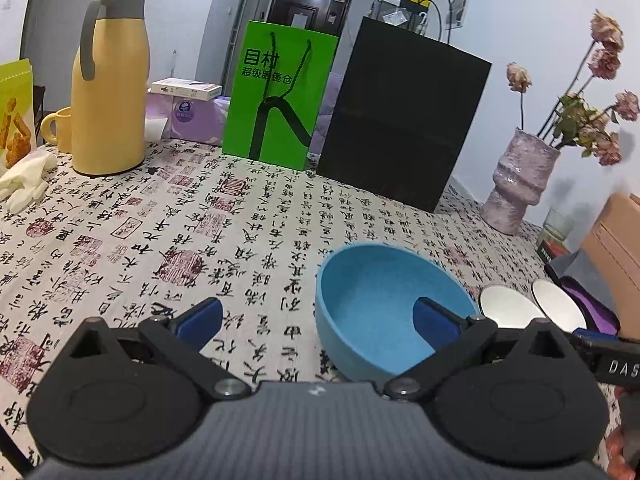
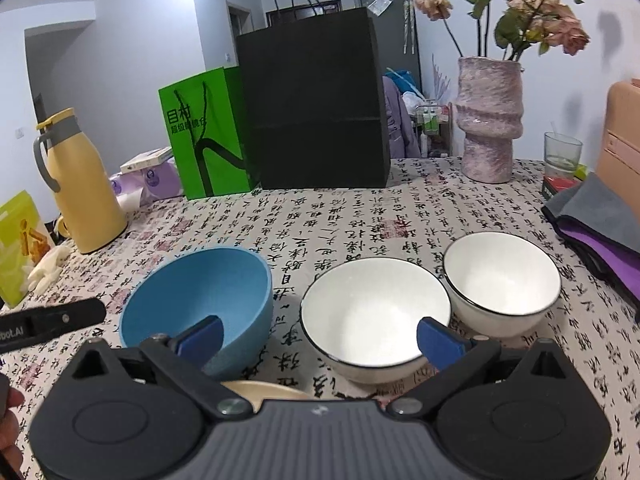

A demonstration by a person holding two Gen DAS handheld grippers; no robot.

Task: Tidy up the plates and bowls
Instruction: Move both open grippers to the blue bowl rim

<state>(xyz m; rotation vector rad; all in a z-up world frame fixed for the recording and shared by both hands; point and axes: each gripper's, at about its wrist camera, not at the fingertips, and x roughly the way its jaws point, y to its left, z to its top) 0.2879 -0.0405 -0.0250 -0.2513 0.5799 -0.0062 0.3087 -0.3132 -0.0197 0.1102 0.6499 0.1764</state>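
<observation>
Left tongs point(image 1: 318, 320) wide, blue bowl point(image 1: 384, 312) at right finger; right tongs point(image 2: 320, 336) wide, white bowl point(image 2: 374, 320) between fingers

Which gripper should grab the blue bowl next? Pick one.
Left. The left gripper is open with one finger already inside the blue bowl; the right gripper faces the white bowl.

Both views sit low over the bench point(image 1: 120, 240), looking forward along each hand-held gripper's fingers toward the far wall. The left wrist view is close to the blue bowl point(image 1: 384, 312); the right wrist view sits further right — over the white bowls point(image 2: 376, 316). Both share the blue bowl, green bag point(image 1: 280, 96) and black bag point(image 1: 404, 120).
</observation>
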